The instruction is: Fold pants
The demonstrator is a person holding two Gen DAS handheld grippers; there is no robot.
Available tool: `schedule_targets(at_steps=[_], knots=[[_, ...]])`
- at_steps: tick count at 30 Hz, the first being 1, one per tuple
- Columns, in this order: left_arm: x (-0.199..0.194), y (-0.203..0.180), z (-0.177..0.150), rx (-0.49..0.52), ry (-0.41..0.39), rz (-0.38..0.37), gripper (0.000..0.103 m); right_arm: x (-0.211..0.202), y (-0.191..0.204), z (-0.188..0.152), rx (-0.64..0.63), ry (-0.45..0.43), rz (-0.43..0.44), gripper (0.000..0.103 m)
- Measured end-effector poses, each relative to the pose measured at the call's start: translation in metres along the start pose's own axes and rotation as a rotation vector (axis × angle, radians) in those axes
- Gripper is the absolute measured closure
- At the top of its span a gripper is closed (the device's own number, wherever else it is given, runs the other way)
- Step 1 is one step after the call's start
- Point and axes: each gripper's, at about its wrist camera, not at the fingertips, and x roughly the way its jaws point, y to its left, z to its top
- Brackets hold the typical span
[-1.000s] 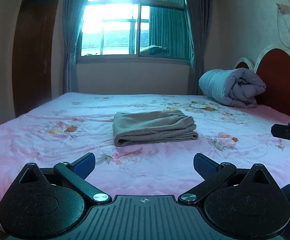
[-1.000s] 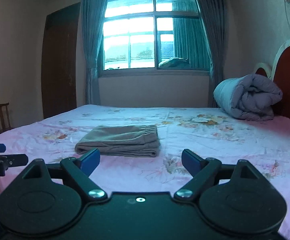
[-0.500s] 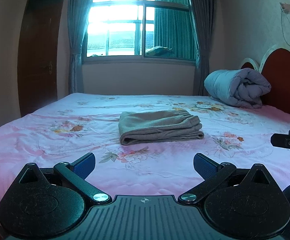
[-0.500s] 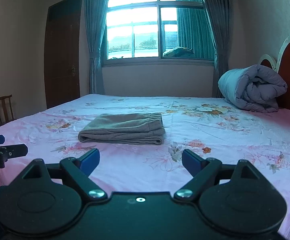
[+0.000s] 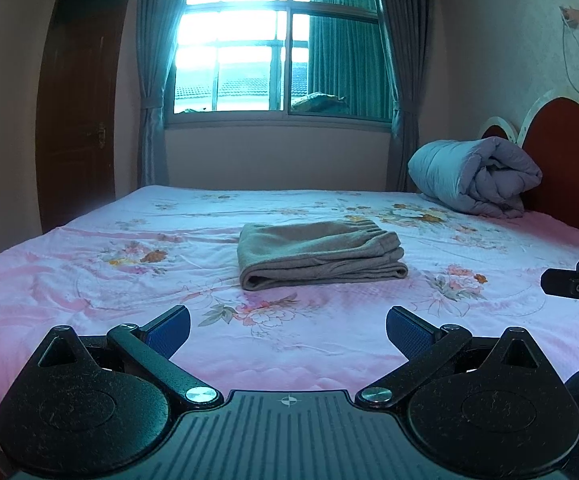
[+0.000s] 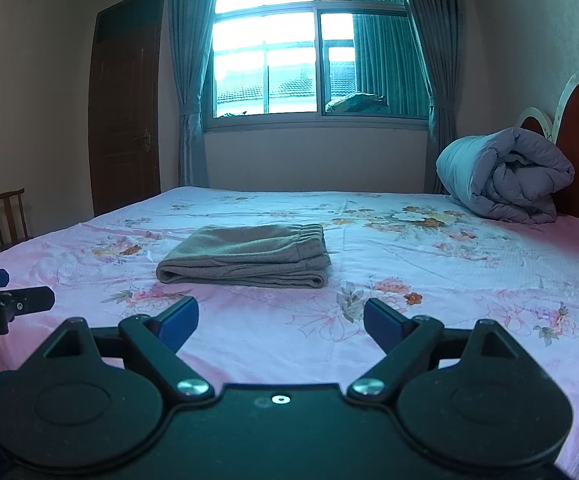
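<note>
Grey-brown pants (image 5: 319, 254) lie folded into a compact rectangle in the middle of the bed (image 5: 89, 264), with the elastic waistband on the right end. The same folded pants (image 6: 245, 256) show in the right wrist view. My left gripper (image 5: 288, 326) hovers over the near part of the bed, well short of the pants, open with nothing between its blue pads. My right gripper (image 6: 281, 320) is likewise open and empty, back from the pants. Each gripper's tip shows at the edge of the other's view: the right gripper (image 5: 577, 286) and the left gripper (image 6: 5, 300).
A rolled grey-blue duvet (image 5: 477, 178) rests at the head of the bed against the red headboard (image 5: 565, 152). A window with curtains (image 5: 281, 44) is behind the bed, a dark door (image 5: 77, 100) on the left wall, a wooden chair (image 6: 7, 216) at far left.
Both grippers have drawn back and risen slightly from the bed, so the folded pants sit a little farther off. The pants have not moved. Both grippers stay open.
</note>
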Motion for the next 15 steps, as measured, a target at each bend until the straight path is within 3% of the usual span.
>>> schedule_targets(at_steps=[15], knots=[[-0.0001, 0.0004, 0.0006, 0.003, 0.002, -0.004, 0.0, 0.0013, 0.0002, -0.0012, 0.0, 0.004, 0.003, 0.019]])
